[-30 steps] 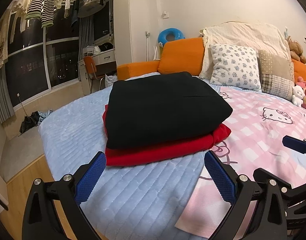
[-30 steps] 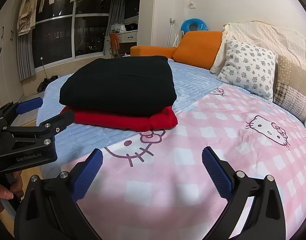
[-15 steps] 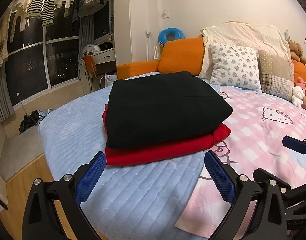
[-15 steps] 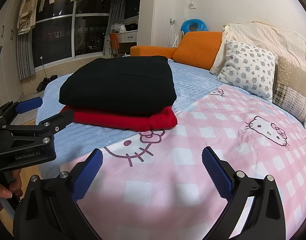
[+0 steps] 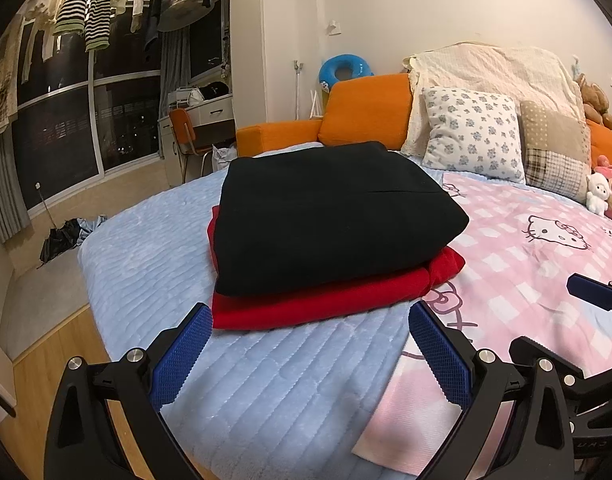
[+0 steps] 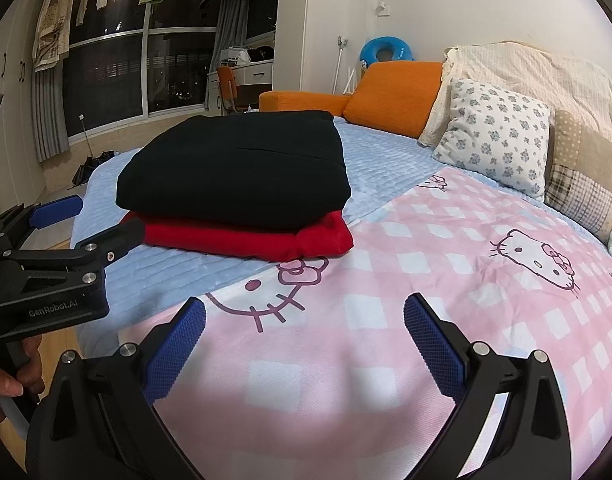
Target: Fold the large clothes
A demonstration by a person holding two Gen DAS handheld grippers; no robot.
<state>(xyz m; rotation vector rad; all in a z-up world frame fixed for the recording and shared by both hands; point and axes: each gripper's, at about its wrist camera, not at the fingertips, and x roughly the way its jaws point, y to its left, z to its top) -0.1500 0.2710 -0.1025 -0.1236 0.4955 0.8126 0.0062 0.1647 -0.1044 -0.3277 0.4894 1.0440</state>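
A folded black garment (image 5: 325, 216) lies on top of a folded red garment (image 5: 325, 304) on the blue quilted bed cover (image 5: 146, 264). The stack also shows in the right wrist view, black garment (image 6: 242, 168) over red garment (image 6: 250, 236). My left gripper (image 5: 307, 354) is open and empty, just in front of the stack above the blue cover. My right gripper (image 6: 304, 346) is open and empty over the pink Hello Kitty sheet (image 6: 445, 280), to the right of the stack. The left gripper (image 6: 58, 240) shows at the left edge of the right wrist view.
Pillows (image 5: 473, 132) and plush toys (image 5: 597, 196) line the head of the bed by an orange sofa (image 5: 365, 112). The bed edge drops to a wooden floor (image 5: 38, 364) at the left. Clothes hang by the window (image 5: 86, 4). A desk and chair (image 5: 194, 128) stand behind.
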